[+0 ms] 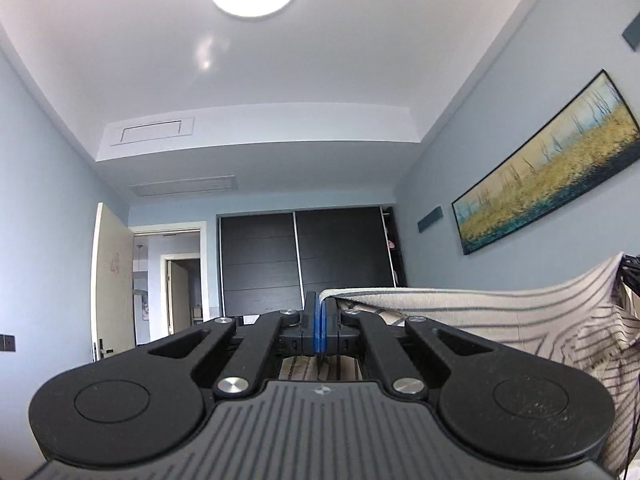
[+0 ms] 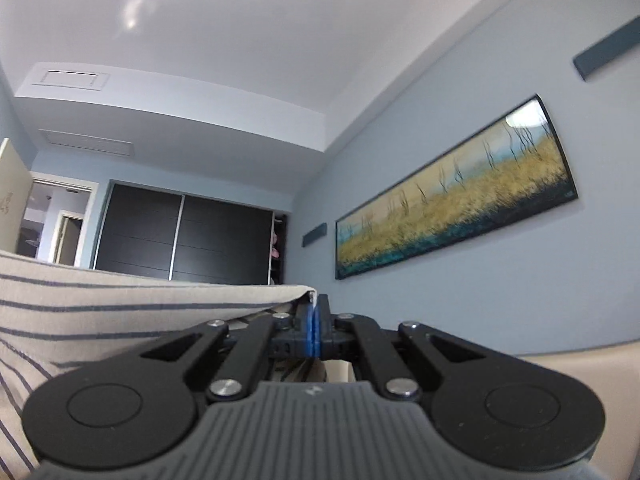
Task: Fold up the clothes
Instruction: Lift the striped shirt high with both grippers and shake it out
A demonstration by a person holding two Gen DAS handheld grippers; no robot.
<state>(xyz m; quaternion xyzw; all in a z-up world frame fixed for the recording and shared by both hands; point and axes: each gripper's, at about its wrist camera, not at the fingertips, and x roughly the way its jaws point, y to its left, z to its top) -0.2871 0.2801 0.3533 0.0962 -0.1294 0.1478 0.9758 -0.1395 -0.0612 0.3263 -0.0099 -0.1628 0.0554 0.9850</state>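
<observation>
Holding striped shirt (image 1: pixel 460 312) stretched mid-frame, both hand-held grippers, left (image 1: pixel 321 312) and right (image 2: pixel 313 320), clamped shut on its corners; thin pinch could slip, dropping cloth.

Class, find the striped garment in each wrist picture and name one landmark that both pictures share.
Left wrist view: striped garment stretches from the left claw to the right edge, hanging down.
Right wrist view: striped garment runs from the left edge to the right claw.
Shared landmark: the long framed painting on the wall.
</observation>
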